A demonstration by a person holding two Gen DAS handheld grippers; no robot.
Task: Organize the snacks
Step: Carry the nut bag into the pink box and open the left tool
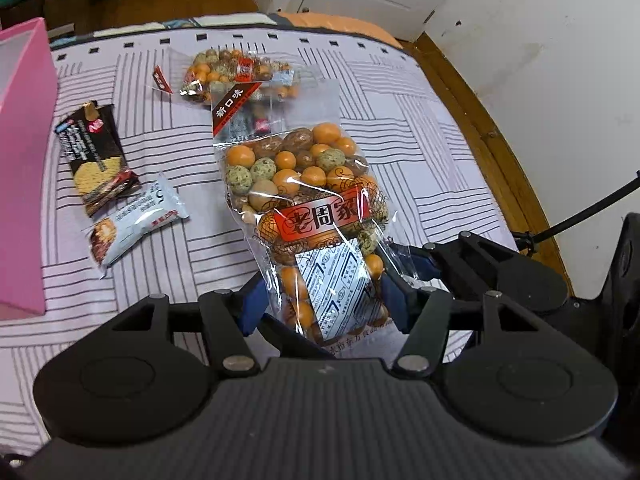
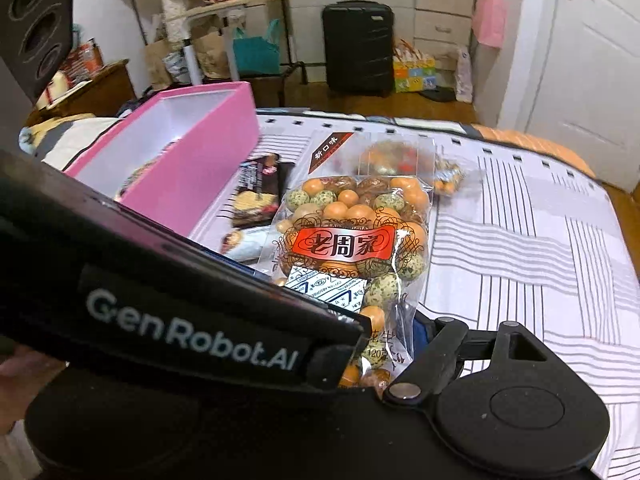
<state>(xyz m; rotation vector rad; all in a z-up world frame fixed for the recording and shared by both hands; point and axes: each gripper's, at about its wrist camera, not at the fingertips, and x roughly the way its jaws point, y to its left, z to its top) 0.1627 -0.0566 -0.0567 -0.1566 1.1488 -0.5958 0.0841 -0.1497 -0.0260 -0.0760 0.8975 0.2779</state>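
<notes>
A clear bag of coated nuts [image 1: 316,216] with a red label stands up from the striped bed. My left gripper [image 1: 324,308] is shut on its lower end, its blue pads pressing both sides. In the right wrist view the same bag [image 2: 352,240] shows, and my right gripper [image 2: 384,344] is around its bottom; the left device body [image 2: 168,312] hides one finger, so I cannot tell its state. A second nut bag [image 1: 236,74] lies farther back. A dark cracker pack [image 1: 98,154] and a white pack [image 1: 136,220] lie at the left.
An open pink box [image 2: 192,160] stands on the bed at the left, with something inside; it also shows in the left wrist view [image 1: 24,160]. The bed [image 1: 420,148] ends at a wooden floor on the right. A black suitcase [image 2: 358,48] stands beyond.
</notes>
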